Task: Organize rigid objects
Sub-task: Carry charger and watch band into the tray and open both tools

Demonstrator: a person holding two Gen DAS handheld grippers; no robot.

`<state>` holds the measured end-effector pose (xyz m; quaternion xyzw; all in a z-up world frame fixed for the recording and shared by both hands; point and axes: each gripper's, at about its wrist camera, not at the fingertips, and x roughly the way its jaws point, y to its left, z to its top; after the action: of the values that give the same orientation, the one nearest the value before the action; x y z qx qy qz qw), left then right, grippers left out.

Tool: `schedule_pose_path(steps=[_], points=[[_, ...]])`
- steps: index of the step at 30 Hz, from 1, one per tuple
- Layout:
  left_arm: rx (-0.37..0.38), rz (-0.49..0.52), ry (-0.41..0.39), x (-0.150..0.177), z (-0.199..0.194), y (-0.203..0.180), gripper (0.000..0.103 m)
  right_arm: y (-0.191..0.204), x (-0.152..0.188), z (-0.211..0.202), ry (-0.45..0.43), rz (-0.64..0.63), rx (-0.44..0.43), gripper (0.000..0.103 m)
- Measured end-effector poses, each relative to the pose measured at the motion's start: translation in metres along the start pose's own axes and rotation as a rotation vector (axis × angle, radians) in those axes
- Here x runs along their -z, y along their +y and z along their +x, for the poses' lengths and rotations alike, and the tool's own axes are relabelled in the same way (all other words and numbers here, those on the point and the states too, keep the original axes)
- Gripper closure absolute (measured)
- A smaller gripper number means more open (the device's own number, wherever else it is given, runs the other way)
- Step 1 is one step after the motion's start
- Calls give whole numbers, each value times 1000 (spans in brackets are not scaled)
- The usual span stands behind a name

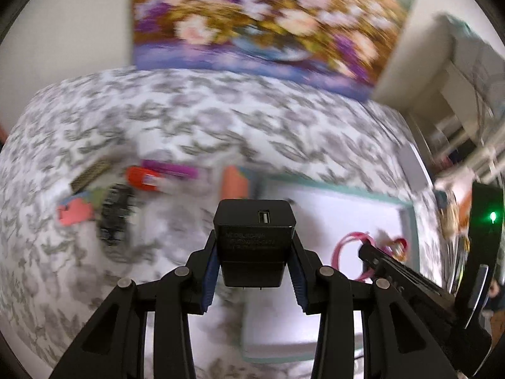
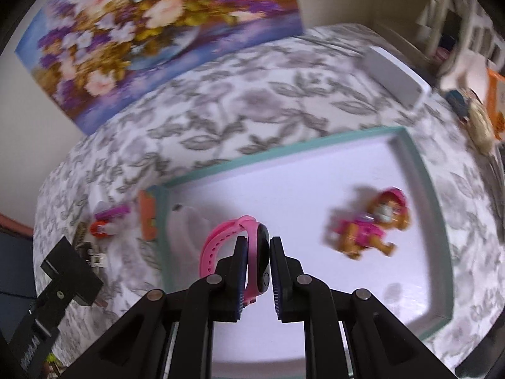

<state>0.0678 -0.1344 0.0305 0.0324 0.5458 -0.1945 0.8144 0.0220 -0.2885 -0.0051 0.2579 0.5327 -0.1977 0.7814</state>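
Observation:
My left gripper (image 1: 254,246) is shut on a black USB charger block (image 1: 254,240), held above the near left corner of a white tray with a teal rim (image 1: 334,188). In the right wrist view my right gripper (image 2: 258,252) is shut on a pink wristwatch (image 2: 249,243) with a black face, held over the tray (image 2: 284,150). A toy dog in a pink outfit (image 2: 369,224) lies in the tray at the right. The left gripper with the charger (image 2: 71,273) shows at the lower left of that view. The right gripper (image 1: 372,254) with the pink strap (image 1: 344,246) appears in the left wrist view.
Small items lie on the flowered cloth left of the tray: a purple piece (image 1: 170,169), a red-and-white one (image 1: 143,178), a pink one (image 1: 74,213), a black one (image 1: 115,218), an orange box (image 2: 147,218). A flower painting (image 2: 151,28) leans behind. A white box (image 2: 394,75) lies far right.

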Motion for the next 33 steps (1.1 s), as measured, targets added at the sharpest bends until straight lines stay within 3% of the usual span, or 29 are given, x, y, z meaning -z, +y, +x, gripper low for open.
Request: schedule_pose_path(steps=[9,14,17,19,21,23,28,30,33], points=[[21,121,112,24,31,-54,61,-50,6,6,56,99,57,84],[0,122,119,25,34,-57,45,-63,6,14,96,162,47,81],[-7,95,123,23,36,-50,35,-65,5,12,94,172,56,66],[-28,75,121,21,36,-43,23,-65,4,10,90,180,58,44],[-49,57,118,19,37,-37,21,-65,4,8,82,185,57,35],[-75,32,112,17,37,-29,17,-64,2,5,71,174,67,32],[-119,-50,104,14,36,-4,12,-60,-1,4,46,155,84,5],[-137,-83,96,13,35,7,12,-58,-2,4,38,148,91,0],[-150,-140,86,11,32,25,11,-56,-3,4,29,135,97,0]])
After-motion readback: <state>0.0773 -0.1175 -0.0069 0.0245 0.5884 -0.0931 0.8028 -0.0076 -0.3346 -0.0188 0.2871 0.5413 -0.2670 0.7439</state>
